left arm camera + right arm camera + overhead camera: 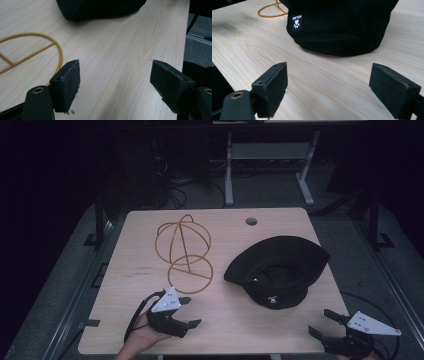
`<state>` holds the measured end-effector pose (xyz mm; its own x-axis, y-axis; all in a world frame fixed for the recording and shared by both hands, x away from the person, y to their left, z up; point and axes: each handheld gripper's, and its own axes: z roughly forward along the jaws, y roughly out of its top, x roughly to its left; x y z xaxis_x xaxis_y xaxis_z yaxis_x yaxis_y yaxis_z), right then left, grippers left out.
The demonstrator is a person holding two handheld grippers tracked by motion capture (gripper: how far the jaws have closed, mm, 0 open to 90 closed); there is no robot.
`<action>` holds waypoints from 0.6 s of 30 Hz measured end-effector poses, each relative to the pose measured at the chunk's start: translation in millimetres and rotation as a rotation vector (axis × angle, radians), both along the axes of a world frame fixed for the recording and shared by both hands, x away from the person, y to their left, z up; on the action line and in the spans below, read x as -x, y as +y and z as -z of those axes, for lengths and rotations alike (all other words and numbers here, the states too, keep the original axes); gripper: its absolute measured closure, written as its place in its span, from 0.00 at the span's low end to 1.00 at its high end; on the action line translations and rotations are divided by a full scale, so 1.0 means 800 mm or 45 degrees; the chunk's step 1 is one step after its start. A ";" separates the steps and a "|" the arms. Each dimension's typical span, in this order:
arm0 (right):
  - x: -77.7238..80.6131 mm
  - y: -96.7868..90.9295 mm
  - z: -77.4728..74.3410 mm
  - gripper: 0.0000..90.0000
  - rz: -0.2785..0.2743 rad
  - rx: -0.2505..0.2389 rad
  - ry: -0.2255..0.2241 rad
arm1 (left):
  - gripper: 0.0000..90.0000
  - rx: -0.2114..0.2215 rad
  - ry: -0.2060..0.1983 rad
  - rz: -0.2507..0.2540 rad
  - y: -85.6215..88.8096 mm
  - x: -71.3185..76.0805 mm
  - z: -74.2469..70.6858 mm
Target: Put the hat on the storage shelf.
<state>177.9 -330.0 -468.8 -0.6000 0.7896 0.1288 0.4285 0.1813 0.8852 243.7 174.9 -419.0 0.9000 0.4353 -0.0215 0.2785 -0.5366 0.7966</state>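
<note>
A black hat (277, 270) lies on the right half of the wooden table (220, 330), brim spread wide, with a small white label (297, 22) on its crown. A yellow wire hat frame (184, 252) stands on the left half, its round base (30, 52) flat on the wood. My left gripper (189, 312) hovers open just in front of the frame's base, nothing between its fingers. At the table's front right corner my right gripper (324, 322) is open too, pointing at the hat (342, 27) from a short distance, apart from it.
A round cable hole (251, 221) sits near the table's far edge. Behind the table stand a white desk frame (270, 165) and tangled cables (172, 185) on a dark floor. Bare wood lies between the grippers.
</note>
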 end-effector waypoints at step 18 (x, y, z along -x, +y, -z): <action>-0.002 0.005 0.001 0.16 -0.014 -0.012 0.001 | 0.26 -0.030 -0.031 0.090 -0.058 -0.020 -0.024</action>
<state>179.2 -326.1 -469.9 -0.6088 0.7814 0.1369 0.4271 0.1775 0.8866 259.8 128.6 -400.0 0.9288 0.3704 0.0101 0.2200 -0.5730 0.7895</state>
